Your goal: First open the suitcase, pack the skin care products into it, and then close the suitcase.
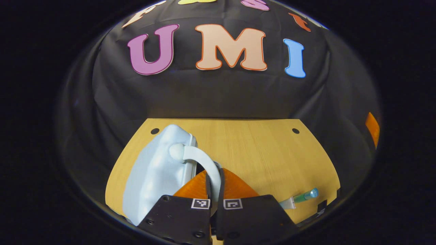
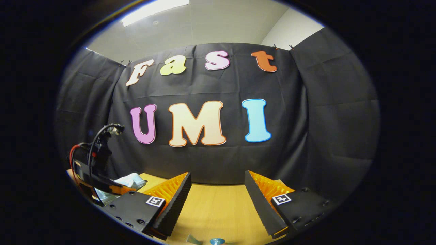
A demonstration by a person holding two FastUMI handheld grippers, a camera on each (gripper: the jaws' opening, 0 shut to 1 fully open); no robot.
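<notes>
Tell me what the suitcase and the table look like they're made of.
The suitcase looks like hard moulded plastic, pale blue with a soft sheen: its shell has rounded, ribbed contours and a smooth curved handle, which the left tongs are closed on. The table looks like light wood or wood-grain laminate: fine straight grain, matte finish. Which one, I can't tell.

I note a pale blue suitcase (image 1: 153, 173) at 9 o'clock on the yellow wood-grain table (image 1: 259, 149); teal-capped tube (image 1: 301, 197) at 4 o'clock.
</notes>
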